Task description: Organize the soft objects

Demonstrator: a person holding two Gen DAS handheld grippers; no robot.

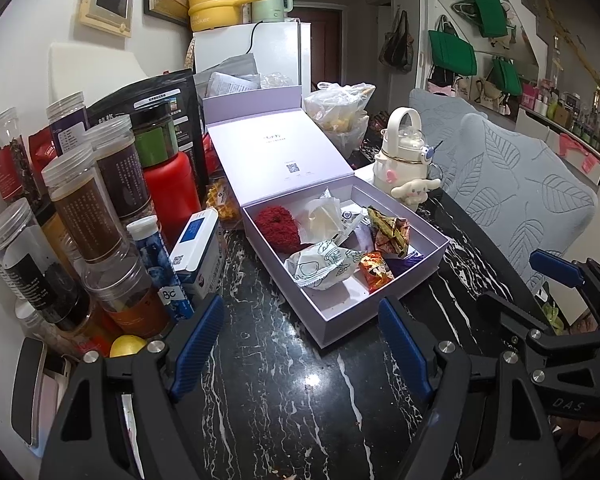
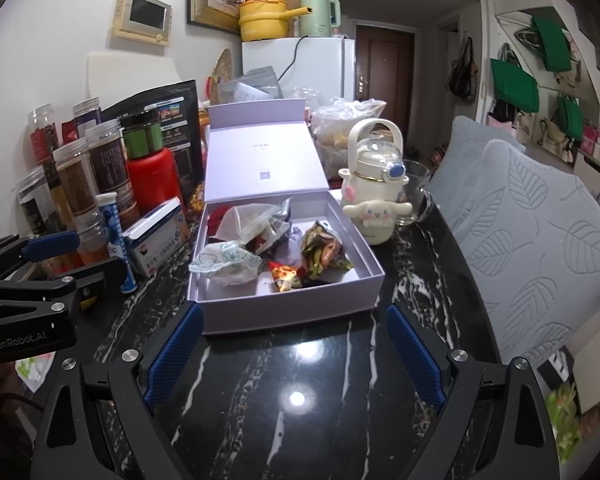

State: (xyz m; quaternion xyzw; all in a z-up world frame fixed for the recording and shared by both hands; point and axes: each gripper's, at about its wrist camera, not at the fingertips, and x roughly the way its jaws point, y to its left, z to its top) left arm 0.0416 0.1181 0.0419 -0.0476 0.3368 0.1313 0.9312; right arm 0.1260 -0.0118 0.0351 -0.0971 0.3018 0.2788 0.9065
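**Soft stuff was all in the lavender box — what I figured for the lid**

Both my grippers sat parked over the black marble table (image 1: 284,380), well short of the lavender box (image 2: 292,312). The left gripper (image 1: 302,344) had its blue pads apart with nothing between them, and so did the right gripper (image 2: 296,360), a bit wider.

The box was open, its lid (image 2: 260,160) tipped back against the clutter. Inside were the red fluffy scrunchie (image 1: 278,226), a white snack wrapper (image 1: 320,268), a green-gold foil pack (image 1: 390,232) and a small orange packet (image 1: 376,270).

My guess was that closing it came next. I figured one gripper should steady the front wall while the other swung the lid over from its far edge — slowly, since the cream bottle with the plush charm (image 2: 374,200) stood just beside the box. I'd have tucked that white wrapper down first.
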